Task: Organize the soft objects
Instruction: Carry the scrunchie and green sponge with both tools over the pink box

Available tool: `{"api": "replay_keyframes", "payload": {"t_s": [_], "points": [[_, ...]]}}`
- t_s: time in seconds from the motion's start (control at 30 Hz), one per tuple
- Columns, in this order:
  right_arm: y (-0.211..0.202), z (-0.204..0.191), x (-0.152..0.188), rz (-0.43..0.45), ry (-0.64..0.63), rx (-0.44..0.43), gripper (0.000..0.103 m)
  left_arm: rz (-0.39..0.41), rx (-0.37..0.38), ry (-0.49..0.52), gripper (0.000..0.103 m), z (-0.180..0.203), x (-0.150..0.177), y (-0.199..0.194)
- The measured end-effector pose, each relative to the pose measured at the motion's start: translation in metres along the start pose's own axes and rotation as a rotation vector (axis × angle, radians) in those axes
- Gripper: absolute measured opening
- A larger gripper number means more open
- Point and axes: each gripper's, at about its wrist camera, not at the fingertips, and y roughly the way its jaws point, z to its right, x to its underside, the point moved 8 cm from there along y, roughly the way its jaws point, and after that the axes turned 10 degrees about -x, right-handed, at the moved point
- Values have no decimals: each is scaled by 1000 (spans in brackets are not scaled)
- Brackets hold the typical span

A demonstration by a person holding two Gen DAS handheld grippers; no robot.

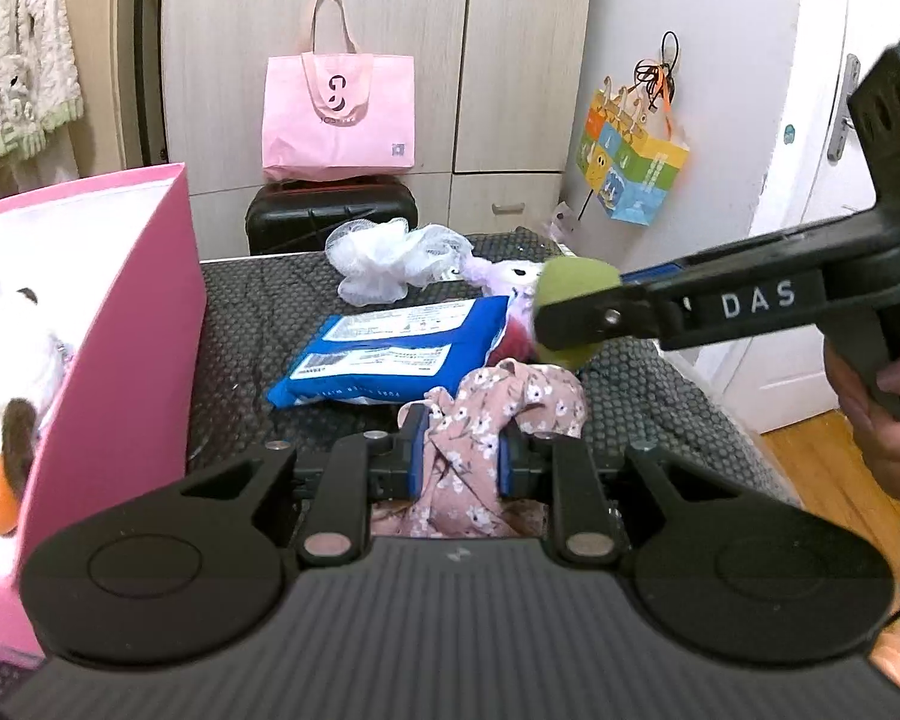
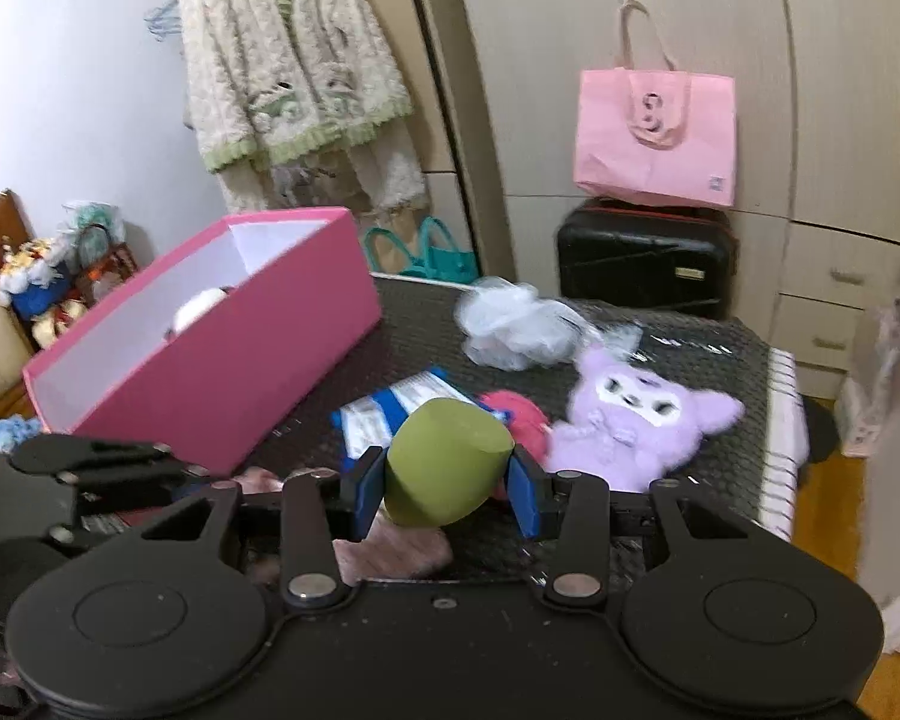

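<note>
Bedroom table [image 1: 258,324]: dark, dimpled; pink box [image 1: 120,324] at its left
Left gripper [image 1: 456,450]: clamped on floral cloth [image 1: 498,408]; limp, light; bunched middle holds best
Right gripper [image 2: 447,474]: pinching green sponge [image 2: 444,462]; squashy

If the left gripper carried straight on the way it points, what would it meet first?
Probably the blue plastic packet lying on the dark mat, just ahead of the left gripper, which is shut on pink floral cloth. Depth is uncertain.

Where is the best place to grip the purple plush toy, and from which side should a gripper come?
Probably the round body of the purple plush toy, from above. It lies face up on the table with clear space beside it, while its ears are thin and floppy.
</note>
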Motion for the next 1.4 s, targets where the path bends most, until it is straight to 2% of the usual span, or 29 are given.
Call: {"api": "replay_keyframes", "payload": {"t_s": [0.1, 0.37, 0.57, 0.8, 1.1, 1.3, 1.4], "points": [[-5, 5, 12, -14, 10, 36, 48, -10, 0, 3, 21, -3, 5, -7], [-14, -9, 44, -80, -15, 45, 48, -69, 34, 9, 21, -8, 21, -23], [-17, -32, 64, -130, -14, -7, 49, -118, 60, -1, 21, -14, 33, -37], [-24, -62, 78, -160, -16, -71, 49, -110, 25, 24, 21, -25, 41, -63], [-28, -128, 74, -196, -74, -240, 49, -119, 12, 57, 21, -46, 39, -108], [-26, -178, 50, -173, -176, -315, 49, -123, 14, 5, 21, -79, 29, -132], [-19, -198, 34, -152, -222, -331, 49, -92, 8, -21, 21, -97, 19, -143]]}}
